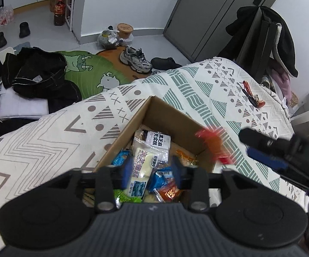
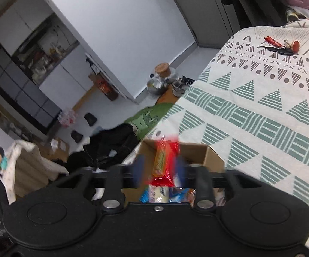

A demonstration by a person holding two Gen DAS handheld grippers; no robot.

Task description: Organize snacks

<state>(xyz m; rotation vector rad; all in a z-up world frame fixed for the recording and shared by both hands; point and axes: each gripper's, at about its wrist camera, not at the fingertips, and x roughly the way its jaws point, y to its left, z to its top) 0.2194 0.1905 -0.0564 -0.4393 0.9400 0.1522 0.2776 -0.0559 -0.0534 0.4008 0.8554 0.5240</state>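
The open brown cardboard box [image 1: 167,117] rests on the white bedspread with green and grey geometric print [image 1: 218,90] and serves as reference. Inside it lie assorted packaged snacks, including a white wrapped cake bar [image 1: 142,162]. The left gripper [image 1: 152,171] is above the box interior, jaws apart, nothing gripped. The right gripper [image 2: 159,169] is above the box's near edge, jaws apart. A blurred red-and-orange snack packet [image 2: 165,160] sits between them, apparently loose. A key bunch [image 2: 280,48] lies well beyond the box.
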